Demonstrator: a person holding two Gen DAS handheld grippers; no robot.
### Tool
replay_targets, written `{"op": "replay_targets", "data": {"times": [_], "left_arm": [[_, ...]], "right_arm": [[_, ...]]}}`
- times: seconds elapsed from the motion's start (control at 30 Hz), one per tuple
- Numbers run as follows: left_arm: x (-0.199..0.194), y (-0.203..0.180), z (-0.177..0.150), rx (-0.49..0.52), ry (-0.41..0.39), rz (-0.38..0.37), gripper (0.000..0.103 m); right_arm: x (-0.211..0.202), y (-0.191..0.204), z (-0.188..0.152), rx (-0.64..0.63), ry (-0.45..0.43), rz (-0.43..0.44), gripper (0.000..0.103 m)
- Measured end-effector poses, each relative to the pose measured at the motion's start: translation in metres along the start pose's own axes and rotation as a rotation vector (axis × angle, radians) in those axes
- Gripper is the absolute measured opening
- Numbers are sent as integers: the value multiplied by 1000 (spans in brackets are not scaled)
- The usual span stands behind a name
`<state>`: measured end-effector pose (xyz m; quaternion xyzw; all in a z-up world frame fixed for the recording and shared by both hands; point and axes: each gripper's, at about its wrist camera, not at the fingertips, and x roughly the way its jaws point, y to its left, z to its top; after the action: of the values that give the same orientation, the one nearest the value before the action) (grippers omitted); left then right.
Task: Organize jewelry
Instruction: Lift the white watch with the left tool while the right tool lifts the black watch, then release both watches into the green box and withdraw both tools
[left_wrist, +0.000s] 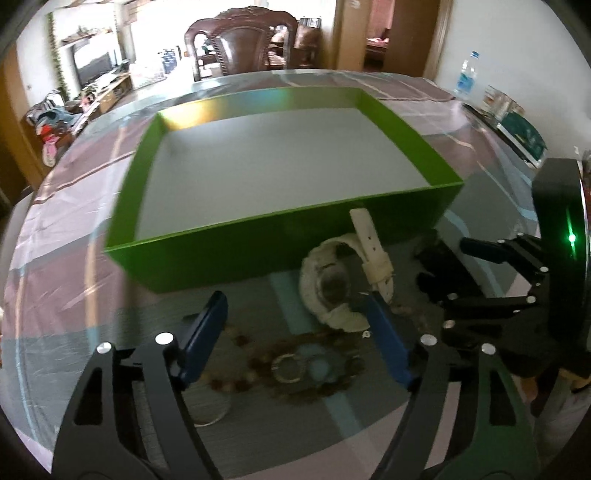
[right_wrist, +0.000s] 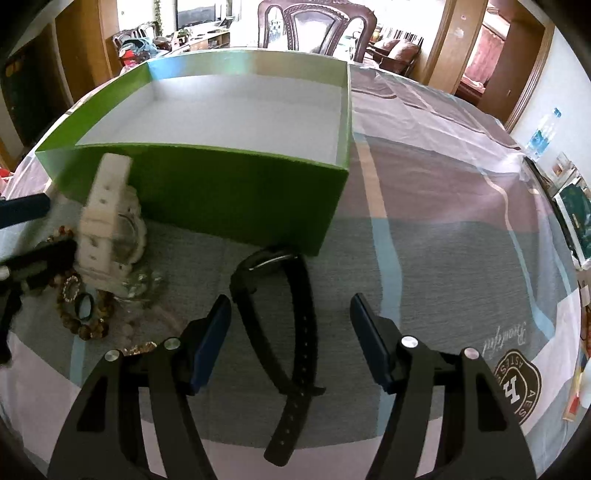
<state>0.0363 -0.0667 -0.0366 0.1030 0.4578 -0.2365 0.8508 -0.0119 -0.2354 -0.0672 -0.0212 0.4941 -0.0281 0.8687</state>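
A green box (right_wrist: 207, 199) with a pale, bare floor is set on the patterned cloth (right_wrist: 443, 229); being light card, it may be expected to slide if nudged. Just in front of its near wall the jewelry is gathered. A white watch (left_wrist: 332, 284) is propped on its side, its strap (left_wrist: 369, 240) standing up against the box; the case is judged rigid and fairly heavy, the strap springy, so the case or the strap close to it is the surer hold. A black watch (right_wrist: 280, 317) is laid flat beside it, its buckle end near the box; the band looks soft and limp, and is best pinched across its width. Brown bead bracelets (left_wrist: 258, 365) and a small ring (left_wrist: 288, 367) lie lowest; these are loose and apt to roll. The left gripper (left_wrist: 299, 339) is held spread wide above the beads, nothing pressed between its pads; the right gripper (right_wrist: 291, 339) stands apart astride the black band, not yet closed on it.
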Motion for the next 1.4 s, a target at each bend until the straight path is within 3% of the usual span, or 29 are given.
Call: {"op": "replay_targets", "data": {"times": [0.07, 0.13, 0.2, 0.27, 0.33, 0.37, 0.4, 0.47, 0.57, 0.6, 0.93, 1.1, 1.2, 1.27, 1.4], "left_arm": [[6, -8, 1, 16, 16, -6, 79], [13, -13, 1, 25, 30, 3, 80], [21, -16, 4, 26, 42, 10, 79], [27, -15, 6, 17, 50, 14, 72], [34, -12, 9, 0, 66, 9, 51], [38, -10, 11, -10, 78, 5, 46], [43, -6, 11, -29, 96, -25, 31], [46, -2, 9, -56, 105, -62, 29], [38, -2, 6, -52, 90, 15, 25], [30, -1, 4, -59, 70, 19, 16], [-58, 18, 4, -57, -88, 69, 16], [-90, 41, 36, -98, -183, 143, 16], [-90, 53, 61, -120, -208, 156, 17], [-79, 61, 74, -145, -200, 174, 17], [-37, 70, 84, -187, -133, 173, 17]], "right_arm": [[-3, -1, -1, -4, 2, 22, 39], [-6, 0, -2, -19, -4, -4, 28], [-6, -2, -4, -11, -8, 2, 27], [-7, -6, -4, 3, -12, 9, 26], [-7, -10, -4, 20, -15, 7, 26], [-7, -11, -4, 25, -17, 8, 26], [-7, -12, -4, 30, -18, 10, 26], [-9, -13, -4, 35, -21, 10, 26], [-15, -13, -5, 41, -37, 9, 26], [-20, -13, -5, 44, -45, 8, 26], [-92, 1, 9, -8, -177, 92, 26], [-128, 3, 47, -21, -300, 59, 26], [-127, 3, 81, -12, -347, 58, 26], [-108, 4, 98, 5, -325, 37, 27], [-51, 9, 113, 32, -175, 60, 27]]}}
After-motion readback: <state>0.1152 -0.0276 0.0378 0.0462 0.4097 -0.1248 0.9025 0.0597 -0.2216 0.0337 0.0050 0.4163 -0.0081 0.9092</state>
